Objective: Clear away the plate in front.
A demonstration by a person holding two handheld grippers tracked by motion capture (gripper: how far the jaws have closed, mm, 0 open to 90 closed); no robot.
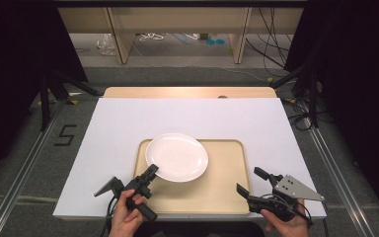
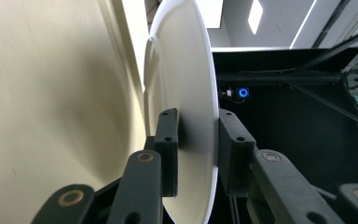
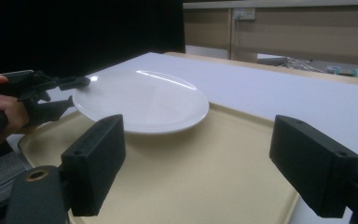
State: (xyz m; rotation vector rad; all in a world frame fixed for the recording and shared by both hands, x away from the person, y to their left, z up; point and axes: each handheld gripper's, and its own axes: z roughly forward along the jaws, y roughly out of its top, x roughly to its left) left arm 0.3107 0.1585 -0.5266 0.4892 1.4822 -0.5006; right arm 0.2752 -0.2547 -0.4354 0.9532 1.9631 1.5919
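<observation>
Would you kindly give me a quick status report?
Left gripper shut on white plate rim, above tray. Right gripper open, empty. Nothing obstructing.

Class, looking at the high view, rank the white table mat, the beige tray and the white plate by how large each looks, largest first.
1. White table mat, largest.
2. Beige tray, which lies on the mat.
3. White plate, smallest, held at its rim by the left tool. It is raised slightly towards the camera, but the order stays clear.
</observation>
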